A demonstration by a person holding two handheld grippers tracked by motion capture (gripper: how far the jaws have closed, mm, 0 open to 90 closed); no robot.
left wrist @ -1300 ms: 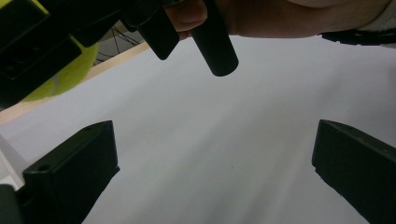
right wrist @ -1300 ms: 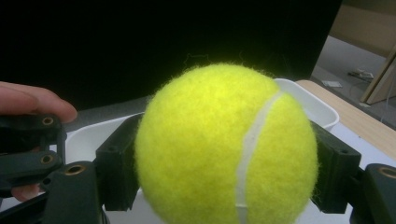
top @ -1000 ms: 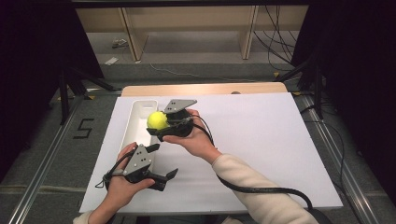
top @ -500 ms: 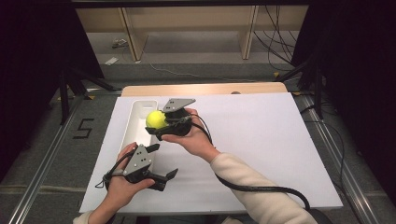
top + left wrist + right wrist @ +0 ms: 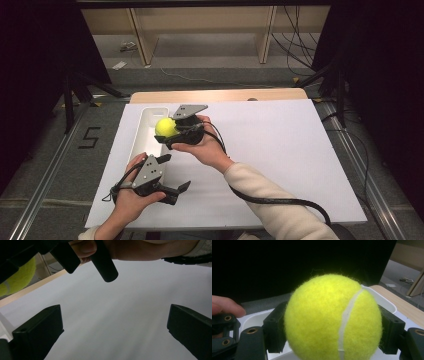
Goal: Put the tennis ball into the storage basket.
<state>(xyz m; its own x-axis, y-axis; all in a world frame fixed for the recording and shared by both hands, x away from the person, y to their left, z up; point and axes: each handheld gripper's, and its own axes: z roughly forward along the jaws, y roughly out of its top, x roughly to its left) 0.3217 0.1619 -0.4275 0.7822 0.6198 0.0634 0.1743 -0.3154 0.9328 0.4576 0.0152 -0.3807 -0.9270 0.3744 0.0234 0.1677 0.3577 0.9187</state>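
Two jaws are all that keep the tennis ball (image 5: pixel 165 127) off the bench (image 5: pixel 280 150), and we judge that the main risk. In the right gripper view the right gripper (image 5: pixel 332 337) has its jaws closed against the ball's left and right flanks, near its widest part, so the hold looks fair. But the felt is fuzzy and the ball round, so we think a slackened squeeze or a sudden tilt of the hand could let it roll out. If it drops from where it hangs, over the near end of the white tray (image 5: pixel 142 145), it may land inside, or it may strike the rim and bounce off across the white sheet, perhaps off the bench edge. We also note the left gripper (image 5: pixel 172 175) close below and in front. Its jaws stand wide apart and hold nothing, with only the white sheet between them in the left gripper view. A careless move of either hand could knock one tool into the other and jar the ball loose.

As for the ball itself, we see bright yellow-green felt, slightly hairy at the outline, with one pale curved seam running down its right half. It looks clean and fully round, not visibly squashed by the grip.
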